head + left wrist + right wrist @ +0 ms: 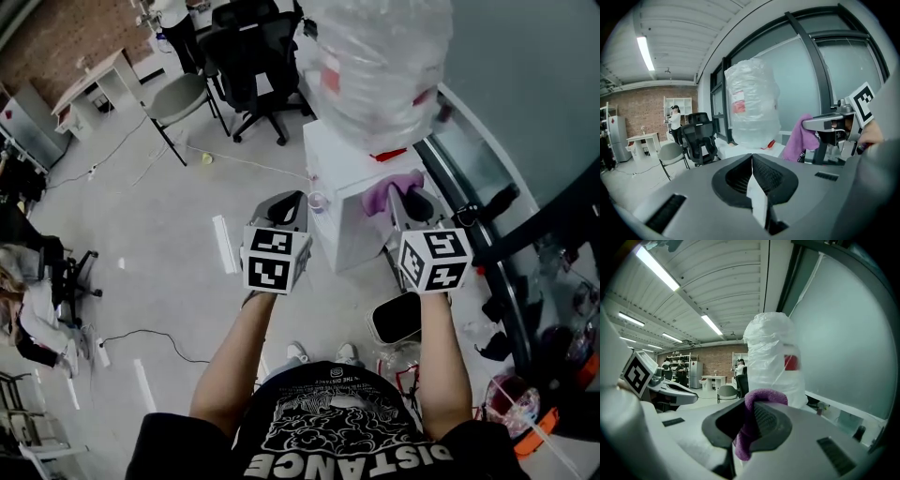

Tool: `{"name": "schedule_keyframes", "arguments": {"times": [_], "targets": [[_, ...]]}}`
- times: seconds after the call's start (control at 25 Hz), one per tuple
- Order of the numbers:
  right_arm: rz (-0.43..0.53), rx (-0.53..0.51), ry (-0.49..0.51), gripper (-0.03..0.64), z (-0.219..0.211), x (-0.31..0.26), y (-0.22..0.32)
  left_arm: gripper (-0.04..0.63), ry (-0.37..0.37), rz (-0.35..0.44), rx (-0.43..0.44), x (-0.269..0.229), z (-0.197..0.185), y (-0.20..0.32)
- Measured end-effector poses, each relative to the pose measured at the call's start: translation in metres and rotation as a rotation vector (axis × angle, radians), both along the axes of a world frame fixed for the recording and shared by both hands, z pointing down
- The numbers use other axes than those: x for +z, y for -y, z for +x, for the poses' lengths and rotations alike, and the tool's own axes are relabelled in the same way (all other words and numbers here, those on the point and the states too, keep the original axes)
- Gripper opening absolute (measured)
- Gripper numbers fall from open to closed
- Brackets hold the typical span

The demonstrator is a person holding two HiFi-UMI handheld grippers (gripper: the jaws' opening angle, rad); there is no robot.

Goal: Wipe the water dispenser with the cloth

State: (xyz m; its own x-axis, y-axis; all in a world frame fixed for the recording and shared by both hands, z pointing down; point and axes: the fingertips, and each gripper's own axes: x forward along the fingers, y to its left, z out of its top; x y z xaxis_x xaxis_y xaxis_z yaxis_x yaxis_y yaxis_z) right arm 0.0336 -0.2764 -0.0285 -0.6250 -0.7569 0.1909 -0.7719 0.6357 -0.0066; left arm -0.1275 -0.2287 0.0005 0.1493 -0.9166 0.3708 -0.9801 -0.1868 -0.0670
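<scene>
- My right tongs (405, 194) (749, 401) are closed tight on the purple cloth (380, 195) (744, 439).
- The cloth is squeezed between the two jaws. A bit sticks out at the tips and a bit hangs down under them.
- My left tongs (292, 201) (751, 155) are closed too. The jaws meet and they hold nothing.
- The water dispenser (349, 173) is a white box just in front of me, a little to the right. It stands on the floor (169, 216), next to the big window (525, 84) on the right.
- A big bottle (375, 66) (752, 101) (771, 362) wrapped in clear plastic sits on top of the dispenser.
- The cloth is over the near top edge of the white box, below the bottle. I cannot tell if it touches the box.
- My left tongs are near the left side of the box, beside my right tongs but apart from them.
- Far away on the left are a black office chair (258, 47) (701, 138) and a grey chair (178, 94) (672, 152).
- A person in a white top (675, 123) stands far back by the brick wall.
</scene>
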Motion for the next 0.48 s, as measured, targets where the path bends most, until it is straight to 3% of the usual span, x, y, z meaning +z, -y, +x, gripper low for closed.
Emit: {"name": "schedule_keyframes", "arguments": {"times": [0.48], "targets": [[0.007,0.062,0.010,0.032,0.013,-0.003,-0.004,0.026,0.004,0.005,0.028,-0.003,-0.004,-0.004]]}}
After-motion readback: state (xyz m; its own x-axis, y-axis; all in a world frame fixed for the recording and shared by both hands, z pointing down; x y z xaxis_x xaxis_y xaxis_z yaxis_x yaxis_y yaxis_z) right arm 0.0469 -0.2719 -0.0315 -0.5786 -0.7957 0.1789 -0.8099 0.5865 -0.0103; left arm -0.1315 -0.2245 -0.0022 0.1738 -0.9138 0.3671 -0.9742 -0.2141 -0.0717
